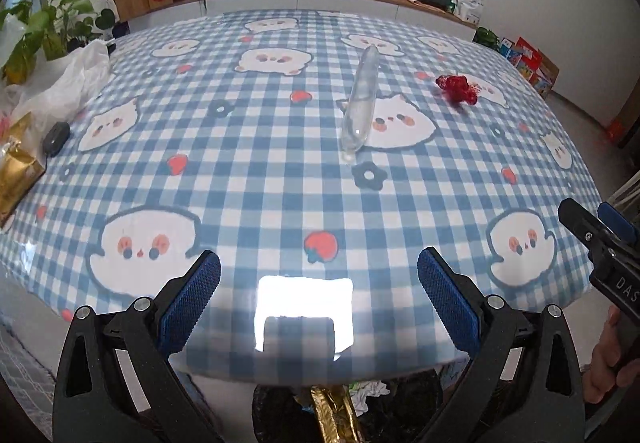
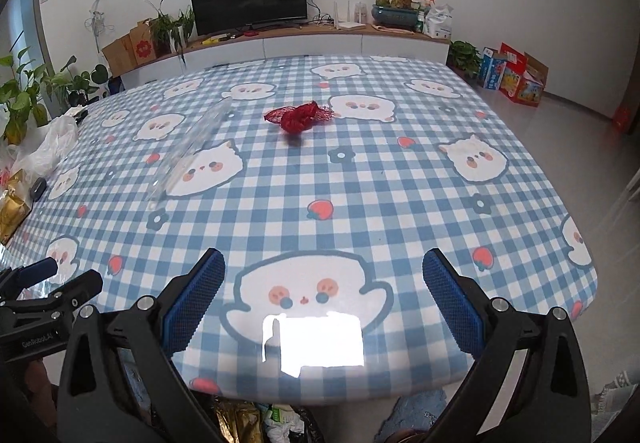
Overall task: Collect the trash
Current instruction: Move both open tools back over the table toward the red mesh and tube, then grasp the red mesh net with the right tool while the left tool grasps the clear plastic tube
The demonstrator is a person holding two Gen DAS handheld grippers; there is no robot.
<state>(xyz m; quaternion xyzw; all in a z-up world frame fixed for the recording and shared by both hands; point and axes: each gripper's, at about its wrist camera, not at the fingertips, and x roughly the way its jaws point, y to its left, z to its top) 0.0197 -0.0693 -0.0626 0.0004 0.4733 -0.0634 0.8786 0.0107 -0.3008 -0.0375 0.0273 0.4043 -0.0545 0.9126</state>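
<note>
Both my claws, left claw (image 1: 319, 295) and right claw (image 2: 324, 297), released, empty. Crumpled red mesh net (image 2: 299, 116) beyond clear plastic tube (image 1: 359, 104) on checked counter (image 2: 360, 179); round tube may roll if nudged.

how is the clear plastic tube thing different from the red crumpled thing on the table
The clear tube is long, see-through and smooth; the red net is a short, opaque, crumpled wad. The tube lies stretched out lengthwise, and the net sits bunched to its right. Both rest loose on the checked tablecloth, untouched by either tool.
</note>
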